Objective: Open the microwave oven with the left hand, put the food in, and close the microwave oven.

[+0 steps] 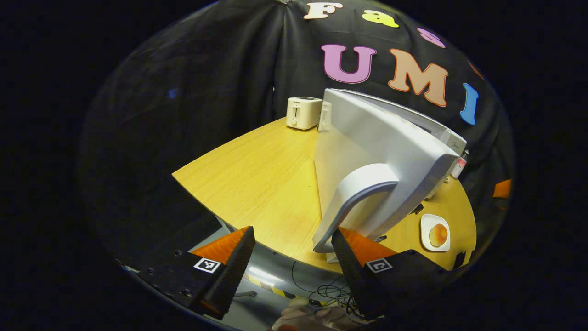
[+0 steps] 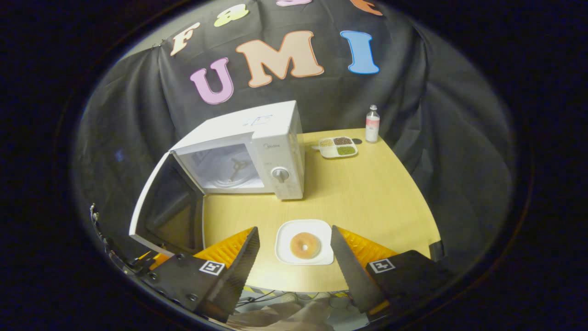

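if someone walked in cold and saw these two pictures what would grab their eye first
Most likely the white microwave oven at the back left of the wooden table, its door swung wide open. In the left gripper view the door's outer face and pale handle loom just ahead of the open left gripper. Next, the doughnut on a white plate at the table's near edge, framed between the open right gripper's fingers.

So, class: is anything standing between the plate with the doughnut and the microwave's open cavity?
Nothing visible. The microwave door is swung wide to one side, the cavity is open, and bare table lies between it and the plate with the doughnut, framed by the open right gripper.
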`<state>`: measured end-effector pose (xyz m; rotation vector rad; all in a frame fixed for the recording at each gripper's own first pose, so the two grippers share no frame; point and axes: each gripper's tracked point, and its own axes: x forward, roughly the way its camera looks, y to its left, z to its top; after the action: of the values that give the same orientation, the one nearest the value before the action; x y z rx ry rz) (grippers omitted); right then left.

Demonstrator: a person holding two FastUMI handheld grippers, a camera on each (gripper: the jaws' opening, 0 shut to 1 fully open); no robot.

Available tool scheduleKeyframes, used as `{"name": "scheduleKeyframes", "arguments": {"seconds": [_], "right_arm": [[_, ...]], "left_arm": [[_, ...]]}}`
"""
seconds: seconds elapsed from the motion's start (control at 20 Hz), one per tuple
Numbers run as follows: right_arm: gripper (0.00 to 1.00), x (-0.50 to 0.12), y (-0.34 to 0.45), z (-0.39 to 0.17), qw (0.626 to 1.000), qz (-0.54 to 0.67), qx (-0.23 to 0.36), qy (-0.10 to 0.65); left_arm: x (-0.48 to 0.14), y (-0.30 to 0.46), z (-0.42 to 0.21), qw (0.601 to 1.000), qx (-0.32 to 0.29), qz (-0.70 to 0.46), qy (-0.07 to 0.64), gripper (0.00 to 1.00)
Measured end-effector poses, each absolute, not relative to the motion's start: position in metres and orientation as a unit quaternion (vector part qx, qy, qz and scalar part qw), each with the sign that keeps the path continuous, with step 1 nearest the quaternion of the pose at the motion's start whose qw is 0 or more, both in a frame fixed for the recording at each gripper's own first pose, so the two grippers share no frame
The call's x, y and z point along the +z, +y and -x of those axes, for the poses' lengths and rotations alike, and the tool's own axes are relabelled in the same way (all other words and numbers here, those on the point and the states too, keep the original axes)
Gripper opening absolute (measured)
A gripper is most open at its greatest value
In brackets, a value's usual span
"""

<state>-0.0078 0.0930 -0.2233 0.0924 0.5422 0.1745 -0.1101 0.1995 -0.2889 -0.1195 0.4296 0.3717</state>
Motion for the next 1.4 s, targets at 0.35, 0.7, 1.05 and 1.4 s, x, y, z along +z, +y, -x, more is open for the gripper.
{"name": "scheduleKeyframes", "arguments": {"seconds": [0.35, 0.7, 1.05, 1.4], "right_arm": [[1.0, -0.271, 0.104, -0.003, 0.955, -0.025, 0.055, 0.29], [0.98, -0.323, 0.113, -0.017, 0.936, -0.005, 0.069, 0.346], [0.93, -0.378, 0.105, -0.041, 0.896, 0.029, 0.109, 0.43], [0.93, -0.4, 0.107, -0.059, 0.877, 0.034, 0.131, 0.462]], "left_arm": [[-0.263, 0.301, 0.142, 0.947, 0.257, 0.041, 0.19, 0.99], [-0.181, 0.363, 0.166, 0.934, 0.34, 0.056, 0.099, 0.98], [-0.133, 0.346, 0.163, 0.91, 0.408, 0.044, 0.051, 0.98], [-0.122, 0.333, 0.148, 0.899, 0.433, 0.053, 0.04, 0.97]]}}
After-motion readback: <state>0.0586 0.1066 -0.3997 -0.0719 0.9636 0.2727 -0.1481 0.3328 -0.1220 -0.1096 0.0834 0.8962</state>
